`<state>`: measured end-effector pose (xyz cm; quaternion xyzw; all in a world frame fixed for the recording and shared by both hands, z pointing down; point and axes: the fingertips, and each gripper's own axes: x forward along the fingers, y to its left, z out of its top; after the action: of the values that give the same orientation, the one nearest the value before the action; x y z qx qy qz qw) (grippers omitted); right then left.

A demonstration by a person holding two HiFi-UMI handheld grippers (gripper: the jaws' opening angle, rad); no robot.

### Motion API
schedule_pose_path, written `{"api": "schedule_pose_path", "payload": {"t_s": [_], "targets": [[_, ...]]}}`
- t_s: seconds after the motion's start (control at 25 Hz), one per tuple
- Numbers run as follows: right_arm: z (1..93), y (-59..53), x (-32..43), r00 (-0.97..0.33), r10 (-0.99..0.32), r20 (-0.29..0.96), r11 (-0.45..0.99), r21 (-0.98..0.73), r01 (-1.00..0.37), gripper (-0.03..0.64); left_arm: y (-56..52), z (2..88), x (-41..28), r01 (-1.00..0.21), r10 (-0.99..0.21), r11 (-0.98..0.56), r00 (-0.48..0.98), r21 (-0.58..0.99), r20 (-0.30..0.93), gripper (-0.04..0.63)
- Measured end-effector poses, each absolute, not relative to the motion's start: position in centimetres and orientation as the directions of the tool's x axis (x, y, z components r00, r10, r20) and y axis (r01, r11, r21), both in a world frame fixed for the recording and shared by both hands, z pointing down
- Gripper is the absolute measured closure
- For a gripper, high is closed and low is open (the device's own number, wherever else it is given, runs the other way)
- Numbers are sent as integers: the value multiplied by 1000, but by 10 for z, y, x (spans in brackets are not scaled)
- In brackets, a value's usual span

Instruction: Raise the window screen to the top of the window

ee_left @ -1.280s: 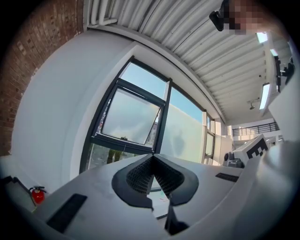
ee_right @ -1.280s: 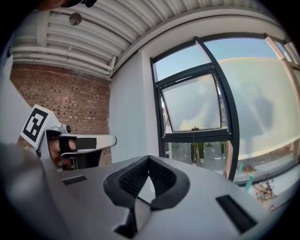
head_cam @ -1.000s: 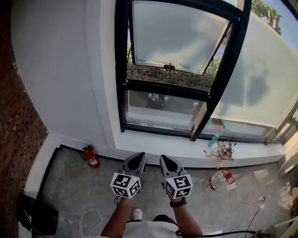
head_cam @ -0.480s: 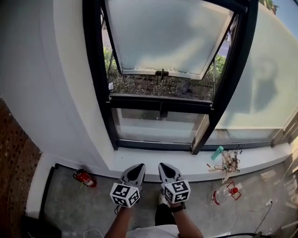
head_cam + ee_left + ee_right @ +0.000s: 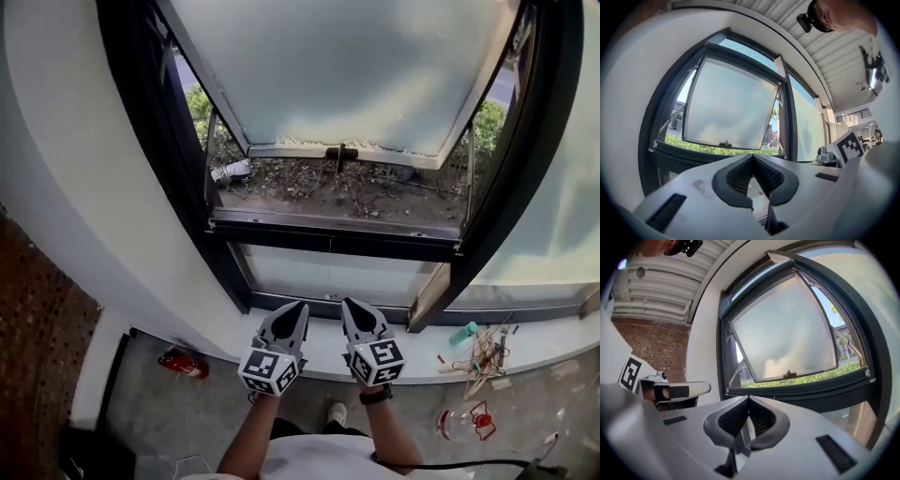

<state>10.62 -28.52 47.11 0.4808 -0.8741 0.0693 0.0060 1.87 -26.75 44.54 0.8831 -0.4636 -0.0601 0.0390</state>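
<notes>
The left tongs point(image 5: 296, 311) and right tongs point(image 5: 353, 307) are both pinched fully closed with nothing between them. They sit side by side, pointing level at the window. Their tips now reach over the white sill point(image 5: 427, 356), where a second ago bare floor lay ahead of them. Above and beyond them, the open frosted sash point(image 5: 347, 66) looms larger than before. The window screen cannot be picked out in the opening. A fire extinguisher point(image 5: 184, 364) lies low to the left of the left tongs.

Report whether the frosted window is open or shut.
Open: the frosted window tilts outward at its bottom, and shrubs show through the gap.
</notes>
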Motion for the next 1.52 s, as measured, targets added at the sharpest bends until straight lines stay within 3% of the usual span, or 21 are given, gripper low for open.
{"api": "schedule_pose_path", "payload": {"t_s": [0.16,0.36,0.8,0.92,1.12,1.32,1.52], "targets": [[487,-315,103,-577,-813,78,563,-148,-813,614,-315,459,23,-824,-828,-560,561,81,-19,595],[504,-362,115,-513,-853,97,496,-158,-854,614,-375,481,30,-784,-787,-616,608,-80,106,594],[567,-427,95,-448,-854,265,428,-133,-894,612,-474,520,16,-509,-758,-631,567,-585,322,592],[592,-436,94,-415,-851,323,387,-151,-910,585,-487,531,16,-358,-767,-593,523,-722,371,520],[627,-456,91,-381,-844,377,334,-187,-924,480,-500,546,14,-205,-751,-591,492,-780,440,480],[655,-478,78,-423,-795,434,369,-206,-906,479,-508,555,14,-81,-726,-592,486,-802,486,462],[667,-504,72,-407,-799,442,361,-190,-913,480,-512,556,13,-100,-731,-583,498,-807,467,462]]}}
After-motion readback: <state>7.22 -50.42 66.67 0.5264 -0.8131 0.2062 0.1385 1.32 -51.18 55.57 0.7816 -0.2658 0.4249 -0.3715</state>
